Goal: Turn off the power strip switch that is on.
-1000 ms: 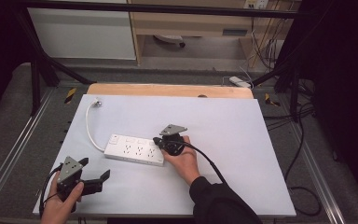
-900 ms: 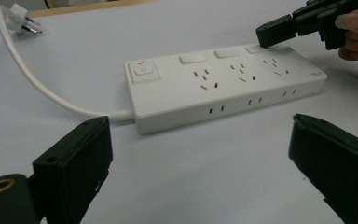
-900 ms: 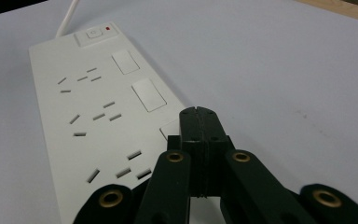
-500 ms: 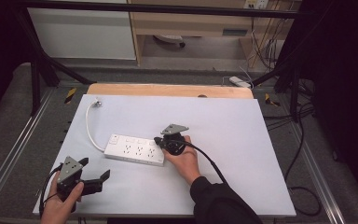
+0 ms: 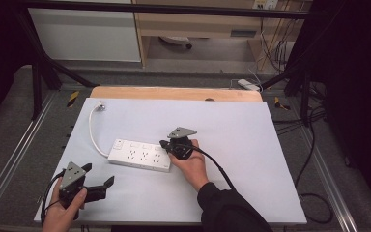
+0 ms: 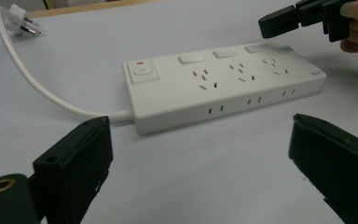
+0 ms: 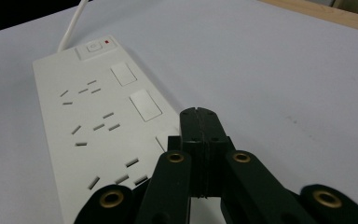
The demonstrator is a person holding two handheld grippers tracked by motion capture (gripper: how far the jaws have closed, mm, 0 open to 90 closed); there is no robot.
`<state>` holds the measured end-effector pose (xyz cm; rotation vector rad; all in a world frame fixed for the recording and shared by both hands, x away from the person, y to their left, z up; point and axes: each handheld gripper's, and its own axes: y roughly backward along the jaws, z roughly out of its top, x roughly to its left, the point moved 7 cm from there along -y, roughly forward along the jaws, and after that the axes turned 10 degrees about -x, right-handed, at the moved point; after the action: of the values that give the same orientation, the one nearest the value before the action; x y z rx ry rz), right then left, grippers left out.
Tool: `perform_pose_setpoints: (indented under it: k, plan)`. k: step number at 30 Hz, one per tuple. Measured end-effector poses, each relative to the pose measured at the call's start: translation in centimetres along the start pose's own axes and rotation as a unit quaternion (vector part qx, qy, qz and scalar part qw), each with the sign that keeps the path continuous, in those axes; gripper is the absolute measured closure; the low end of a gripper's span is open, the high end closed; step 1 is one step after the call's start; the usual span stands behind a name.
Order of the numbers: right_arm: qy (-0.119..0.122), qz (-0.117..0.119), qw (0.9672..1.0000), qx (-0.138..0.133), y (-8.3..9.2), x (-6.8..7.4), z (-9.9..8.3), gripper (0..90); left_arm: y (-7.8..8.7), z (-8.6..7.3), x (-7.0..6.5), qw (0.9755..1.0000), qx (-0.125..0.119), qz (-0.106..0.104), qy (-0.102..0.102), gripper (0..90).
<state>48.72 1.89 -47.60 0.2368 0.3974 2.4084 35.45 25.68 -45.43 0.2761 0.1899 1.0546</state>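
A white power strip lies on the white table top, its cable curving back to a plug. My right gripper is shut with nothing between the jaws, held over the strip's right end. In the right gripper view its closed tips sit above the rocker switch nearest that end; I cannot tell if they touch. My left gripper stands open at the front left, apart from the strip. Its view looks between wide jaws at the strip, the plug and the right gripper.
The white sheet covers the table, with a wooden edge at the back. A black cable trails from the right gripper over the person's sleeve. Metal rails run along both sides, and floor cables lie at the right.
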Motion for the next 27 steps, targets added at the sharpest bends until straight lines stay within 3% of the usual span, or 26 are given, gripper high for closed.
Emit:
perform_pose_setpoints:
  k: [19, 27]
  plan:
    - [-0.024, 0.003, 0.9995, -0.018, 0.8, -0.1, 1.3, 87.8, 0.0, 0.0, 0.0, 1.0, 0.0, 0.0, 0.0, 6.3]
    - [-0.027, 0.003, 0.9993, -0.026, 1.2, -0.1, 1.9, 73.9, 0.0, 0.0, 0.0, 1.0, 0.0, 0.0, 0.0, 6.3]
